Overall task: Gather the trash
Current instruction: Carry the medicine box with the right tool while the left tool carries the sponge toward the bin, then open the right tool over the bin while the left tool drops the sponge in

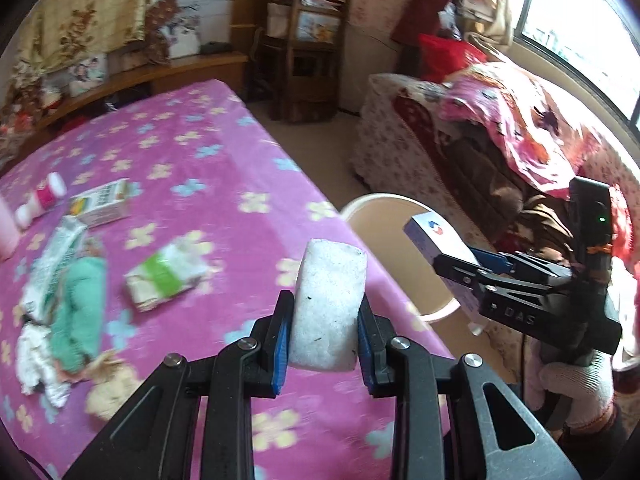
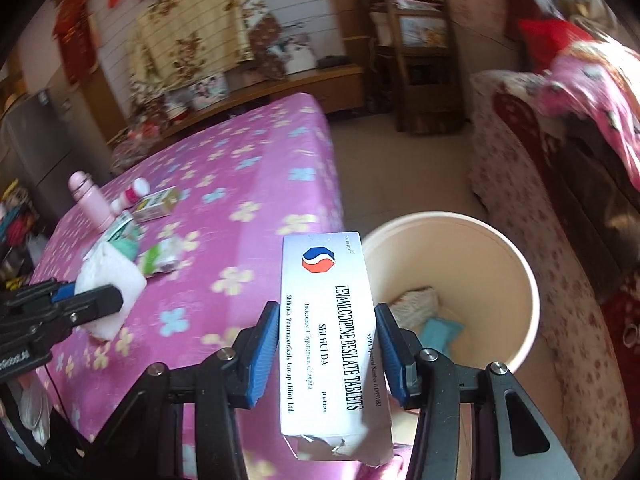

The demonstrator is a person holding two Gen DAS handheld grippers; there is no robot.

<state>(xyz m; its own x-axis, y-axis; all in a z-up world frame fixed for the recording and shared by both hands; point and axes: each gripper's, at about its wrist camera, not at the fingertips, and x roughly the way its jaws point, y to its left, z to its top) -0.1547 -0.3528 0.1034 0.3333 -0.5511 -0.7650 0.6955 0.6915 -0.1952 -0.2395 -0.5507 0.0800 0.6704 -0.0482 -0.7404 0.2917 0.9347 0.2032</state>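
- Trash first: a white medicine box (image 2: 328,344), printed "LEVAMLODIPINE BESILATE TABLETS", is clamped lengthwise in the right tongs (image 2: 326,354), blue pads squeezing both long sides, bottom flap torn.
- It sits right by the rim of the cream bin (image 2: 516,264), which stands on the floor against the bed; a white wad and a teal packet lie inside.
- Left tongs (image 1: 325,334) are gripping a white foam block (image 1: 330,304) over the bed edge.
- More stuff on the pink flowered bedspread (image 1: 208,184): green-and-white packet (image 1: 166,276), teal cloth (image 1: 80,312), crumpled tissue (image 1: 38,364), small carton (image 1: 102,202), little pink-and-white bottle (image 1: 42,198).
- Gloved hand (image 1: 568,390) holds the right tool, sofa behind.
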